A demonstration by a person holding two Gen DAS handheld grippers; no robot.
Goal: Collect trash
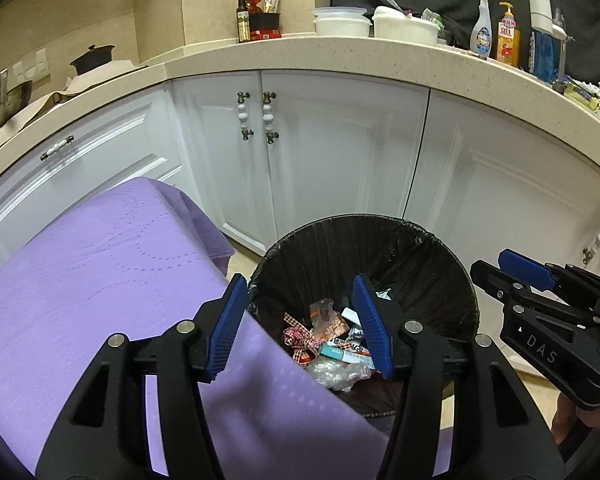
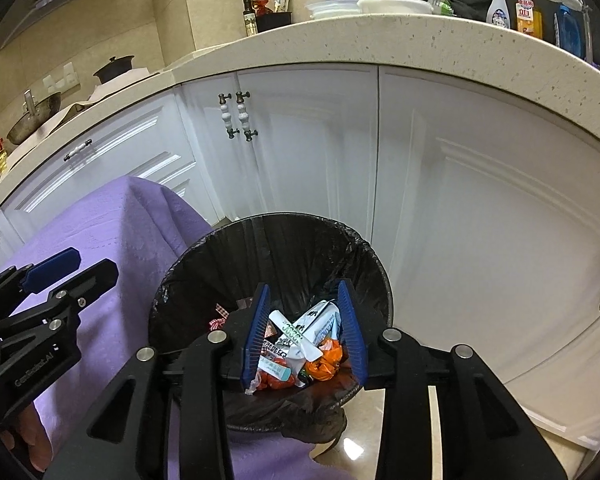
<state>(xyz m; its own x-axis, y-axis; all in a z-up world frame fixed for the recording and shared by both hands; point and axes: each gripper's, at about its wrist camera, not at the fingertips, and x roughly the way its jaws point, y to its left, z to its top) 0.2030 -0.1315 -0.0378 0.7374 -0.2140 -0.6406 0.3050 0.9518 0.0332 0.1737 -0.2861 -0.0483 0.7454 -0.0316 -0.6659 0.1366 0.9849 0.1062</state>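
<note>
Hovering right over the trash bin (image 1: 452,280), both grippers. Left gripper (image 1: 304,328) spread wide, pinching nothing, purple cloth (image 1: 80,280) hanging under one pad. Right gripper (image 2: 304,332) also parted, pads not pressing anything, just framing the pile below. Sitting at the bottom of the black liner already: wrappers (image 2: 296,336), an orange crumple (image 2: 324,364), a red checked ribbon (image 1: 298,338), clear plastic (image 1: 338,374). Looking like a drop being finished, so this load seems done. Hard telling what's left; countertop (image 1: 340,56) clutter maybe, no loose trash showing on the cloth.
</note>
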